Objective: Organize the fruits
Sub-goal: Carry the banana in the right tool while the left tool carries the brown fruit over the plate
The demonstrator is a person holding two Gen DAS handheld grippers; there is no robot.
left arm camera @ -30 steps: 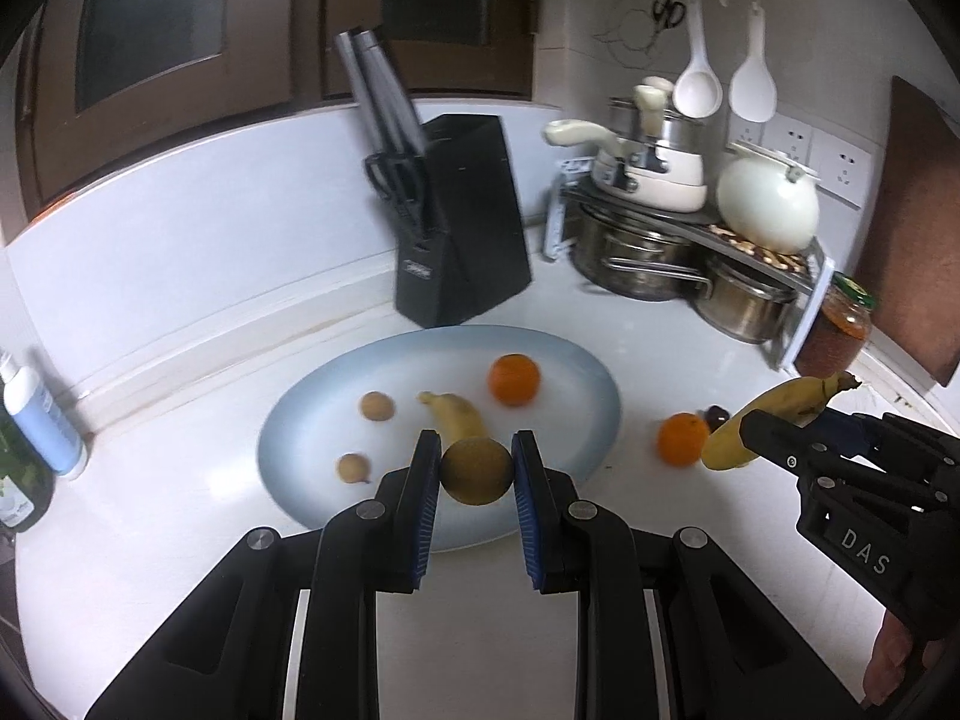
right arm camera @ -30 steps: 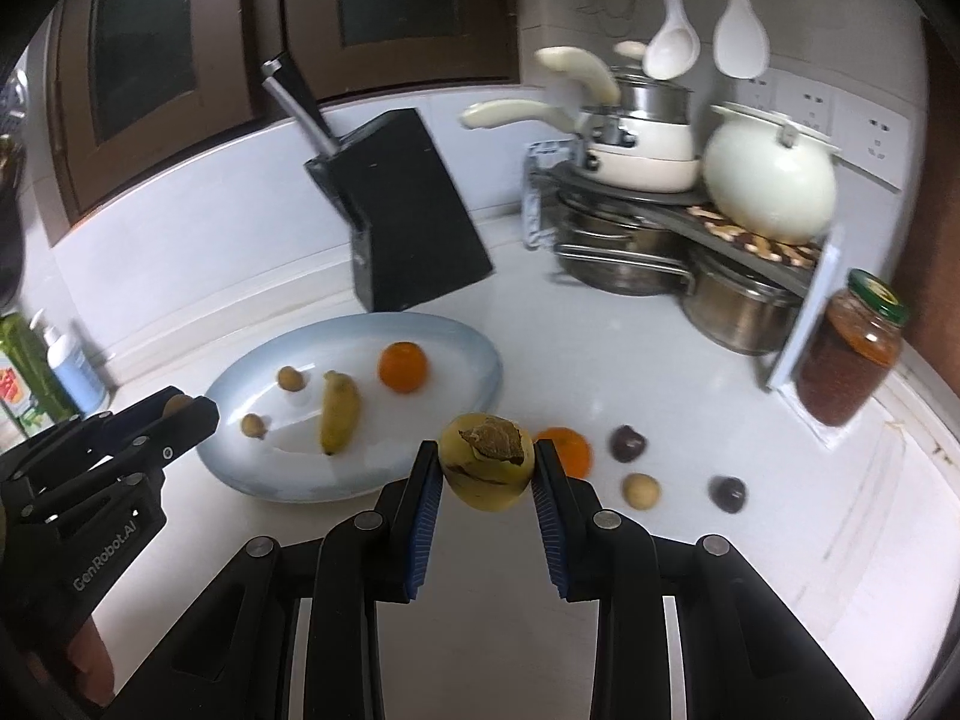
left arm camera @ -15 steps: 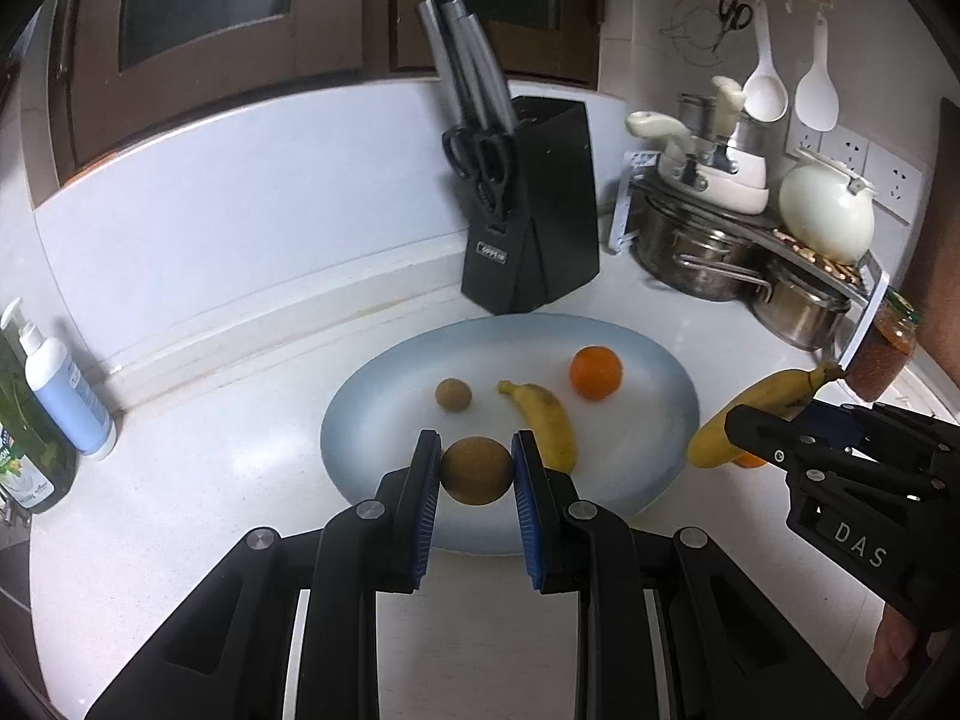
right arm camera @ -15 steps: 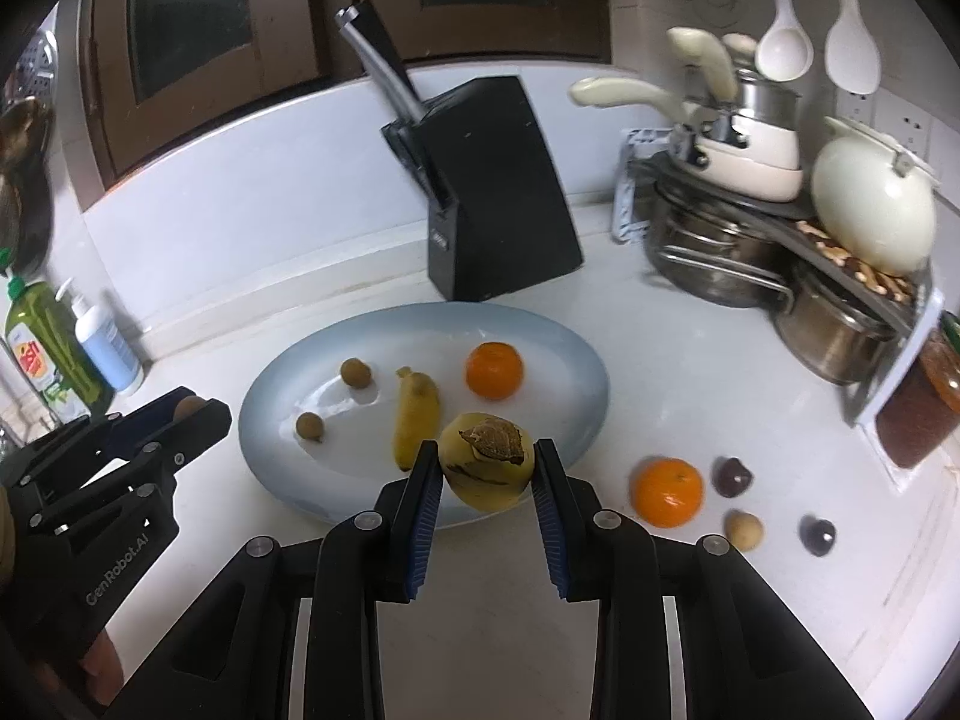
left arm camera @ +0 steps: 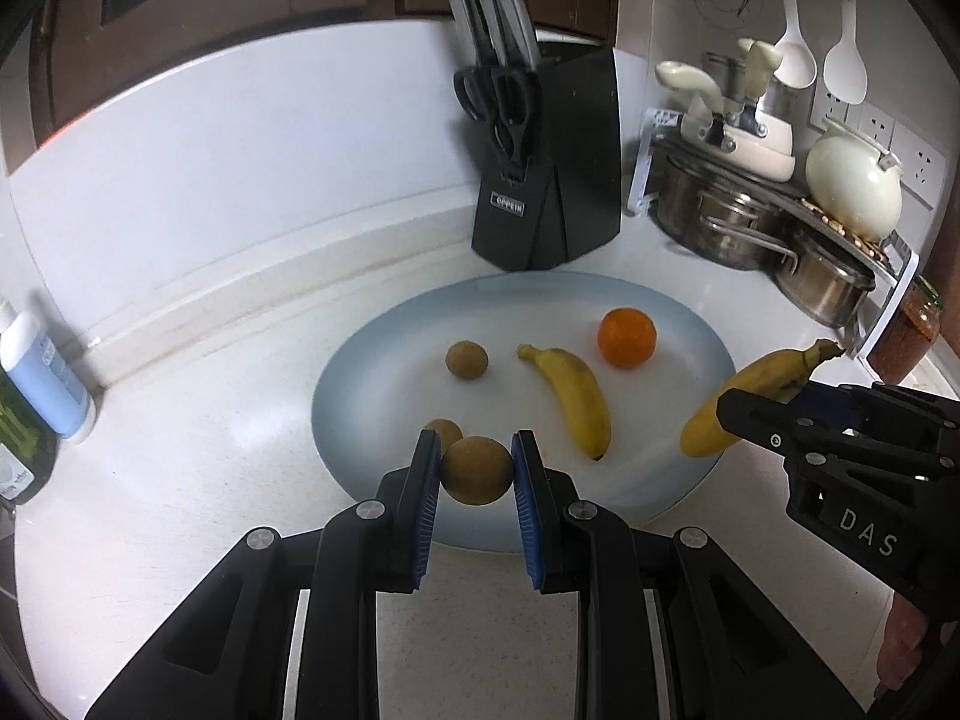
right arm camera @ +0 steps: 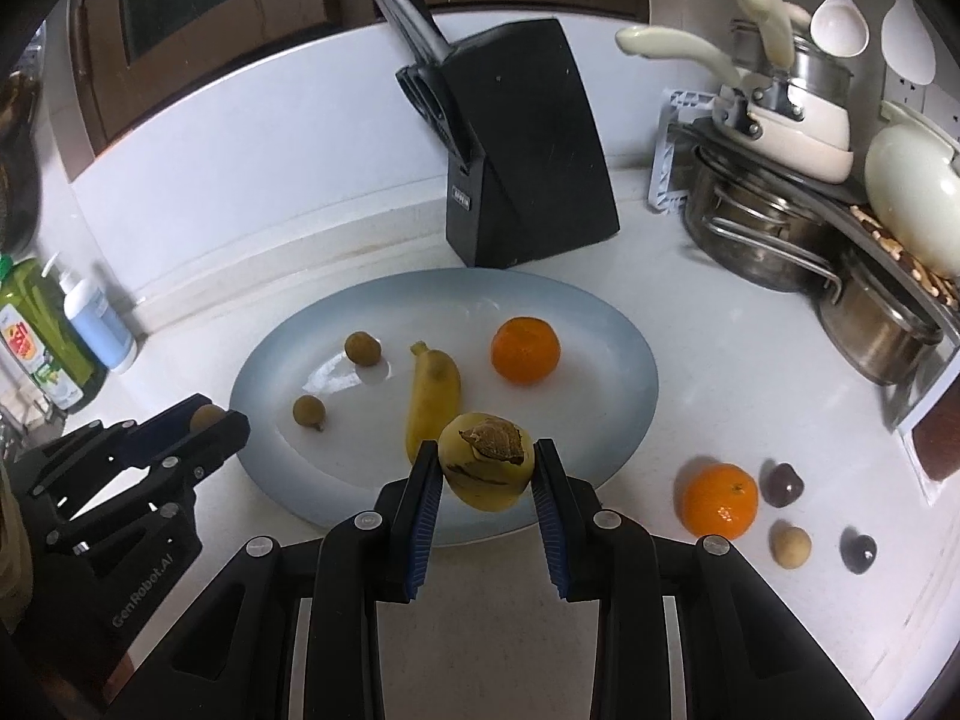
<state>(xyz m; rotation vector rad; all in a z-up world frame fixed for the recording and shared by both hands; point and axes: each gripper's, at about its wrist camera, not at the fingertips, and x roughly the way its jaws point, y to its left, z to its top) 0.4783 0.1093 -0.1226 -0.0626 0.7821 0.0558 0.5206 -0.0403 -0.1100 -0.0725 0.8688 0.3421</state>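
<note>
- Since 1 second ago, both hands have come in over the plate and lower: in the left wrist view the plate now fills the middle and the knife block looms larger; in the right wrist view the plate's near rim has slid under the carried fruit.
- Left wrist view: the left gripper is clenched on a small round brown fruit, held above the near-left rim of the plate. Just behind its left pad peeks another brown fruit; a 3rd, a banana and an orange lie on the plate. At right, the right gripper grips a second banana across its middle, over the plate's right edge.
- Right wrist view: that held banana is seen end-on, stem stub up, between the blue pads. 4 fruits wait on the counter at right: an orange, a pale round one and 2 dark ones.
- Doing it well, as I judge it: lower each fruit until it touches the plate before letting go, since round fruit rolls. Set the brown fruit clear of its neighbour, near the 2 alike, and lay the banana alongside the first, away from the rim.
</note>
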